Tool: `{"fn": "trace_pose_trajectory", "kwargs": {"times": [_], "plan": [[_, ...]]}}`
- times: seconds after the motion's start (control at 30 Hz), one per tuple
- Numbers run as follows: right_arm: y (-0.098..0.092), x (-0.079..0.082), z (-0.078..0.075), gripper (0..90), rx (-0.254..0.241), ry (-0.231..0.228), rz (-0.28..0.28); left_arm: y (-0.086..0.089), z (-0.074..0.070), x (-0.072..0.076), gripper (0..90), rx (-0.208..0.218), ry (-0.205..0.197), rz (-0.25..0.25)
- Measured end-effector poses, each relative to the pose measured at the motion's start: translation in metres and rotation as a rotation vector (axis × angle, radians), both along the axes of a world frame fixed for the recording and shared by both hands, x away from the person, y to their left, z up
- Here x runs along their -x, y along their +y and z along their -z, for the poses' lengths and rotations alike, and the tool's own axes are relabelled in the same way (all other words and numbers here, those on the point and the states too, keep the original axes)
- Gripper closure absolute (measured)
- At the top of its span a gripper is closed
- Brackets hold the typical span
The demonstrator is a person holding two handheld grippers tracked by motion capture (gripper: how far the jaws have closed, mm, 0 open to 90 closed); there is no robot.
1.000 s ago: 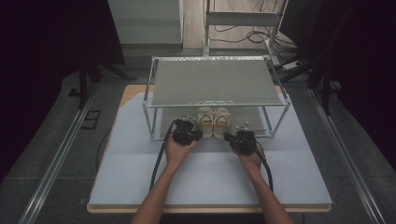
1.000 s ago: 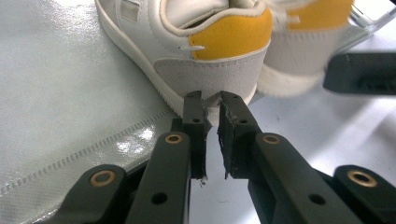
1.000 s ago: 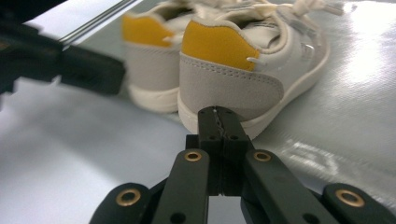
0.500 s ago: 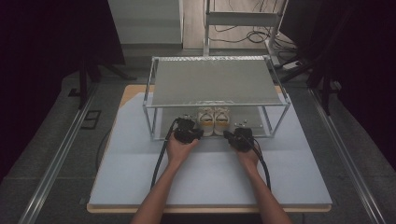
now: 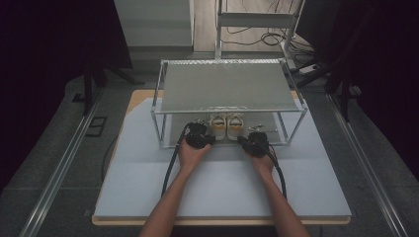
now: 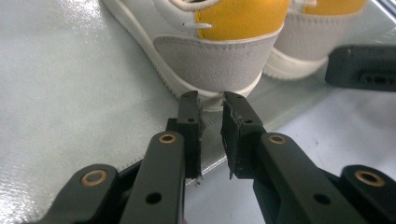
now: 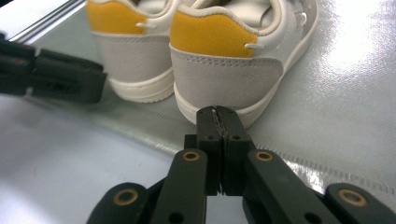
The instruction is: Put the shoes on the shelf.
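A pair of white shoes [image 5: 226,126] with yellow heel tabs stands on the lower shelf of a metal rack [image 5: 227,89], heels toward me. My left gripper [image 5: 211,139] points at the left shoe's heel [image 6: 219,60]. Its tips [image 6: 210,105] sit just short of the sole, a narrow gap apart, with nothing between them. My right gripper [image 5: 242,140] faces the right shoe's heel [image 7: 224,79]. Its jaws [image 7: 218,114] are pressed together, empty, close to the sole's edge. Each gripper view also catches the other gripper's black jaw [image 6: 364,67] [image 7: 56,77] off to the side.
The rack's silver lower shelf [image 6: 70,93] ends right at the heels, where the white tabletop [image 5: 222,187] begins. Thin upright posts [image 5: 159,126] [image 5: 292,128] flank the opening. The upper shelf overhangs the shoes. Cables [image 5: 170,168] trail back along both forearms.
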State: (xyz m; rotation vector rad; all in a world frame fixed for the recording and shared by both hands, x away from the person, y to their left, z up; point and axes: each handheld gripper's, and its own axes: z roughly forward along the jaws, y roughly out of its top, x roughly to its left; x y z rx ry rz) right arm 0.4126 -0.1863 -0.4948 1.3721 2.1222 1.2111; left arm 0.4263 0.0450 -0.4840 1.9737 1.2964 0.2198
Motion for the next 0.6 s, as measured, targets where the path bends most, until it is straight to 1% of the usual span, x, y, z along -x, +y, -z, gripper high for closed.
{"fn": "trace_pose_trajectory", "kwargs": {"times": [0.07,0.17,0.27,0.3,0.33,0.37,0.43,0.5,0.53,0.57,0.6], "plan": [[0.001,-0.003,0.002,87.4,-0.003,0.000,0.000,0.000,0.000,0.000,76.9,0.004,0.001,0.001],[0.002,-0.002,0.002,87.0,0.000,-0.002,-0.001,-0.001,-0.001,0.001,76.3,0.013,0.003,0.003],[0.001,-0.001,0.001,82.8,-0.008,0.000,-0.002,-0.001,-0.003,0.006,73.9,0.023,-0.002,0.012],[0.001,0.000,0.001,81.2,-0.004,-0.007,-0.011,0.001,-0.004,0.008,71.7,0.017,-0.015,0.021],[0.001,0.002,-0.001,80.4,0.000,-0.013,-0.019,0.004,-0.006,0.010,67.8,-0.006,-0.040,0.040],[0.001,0.005,-0.002,79.4,-0.003,-0.018,-0.024,0.007,-0.008,0.012,64.1,-0.016,-0.059,0.055],[-0.002,0.012,-0.005,76.2,-0.018,-0.038,-0.033,0.012,-0.010,0.020,60.0,-0.009,-0.070,0.060],[-0.004,0.018,-0.007,72.4,-0.017,-0.043,-0.050,0.017,-0.012,0.027,56.1,-0.008,-0.082,0.060],[-0.004,0.020,-0.008,69.0,-0.014,-0.052,-0.051,0.018,-0.012,0.030,53.8,0.007,-0.072,0.047],[-0.005,0.021,-0.008,65.4,-0.011,-0.054,-0.053,0.020,-0.013,0.032,51.4,0.008,-0.067,0.060],[-0.005,0.022,-0.009,61.8,-0.015,-0.055,-0.053,0.022,-0.013,0.033,49.2,-0.003,-0.068,0.072]]}}
